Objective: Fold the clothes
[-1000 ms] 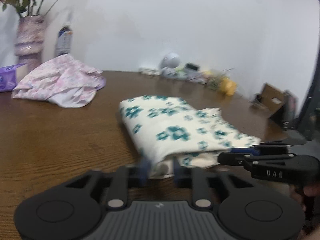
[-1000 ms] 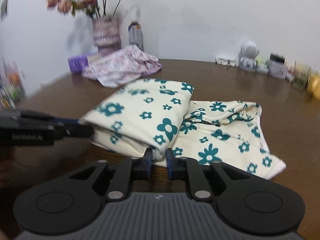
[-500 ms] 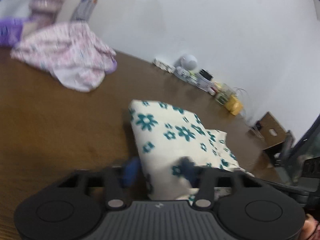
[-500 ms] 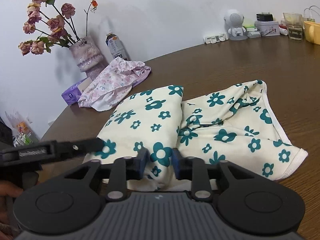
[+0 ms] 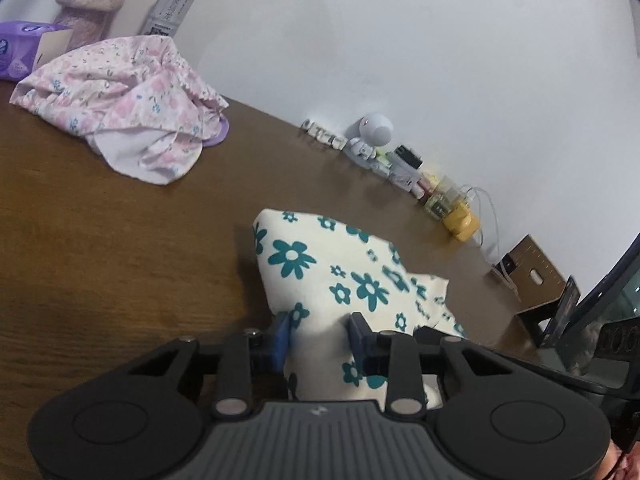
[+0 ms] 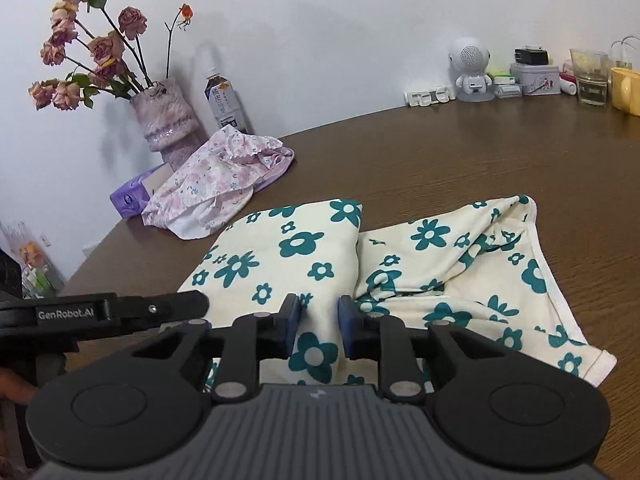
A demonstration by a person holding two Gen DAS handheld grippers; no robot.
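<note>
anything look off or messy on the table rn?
Two things. The pink floral garment lies crumpled in a heap by the vase, unfolded. The cream garment with teal flowers is only half folded: its right part is rumpled and splayed out. No spills or damage show.

Soft, even indoor light fills both views, neither dim nor harsh. The vase of dried roses and the bottle cast faint grey shadows on the white wall. The brown desk carries a mild sheen. Both fisheye views bend the desk edge and darken at the corners. The left wrist view is tilted and slightly soft.
</note>
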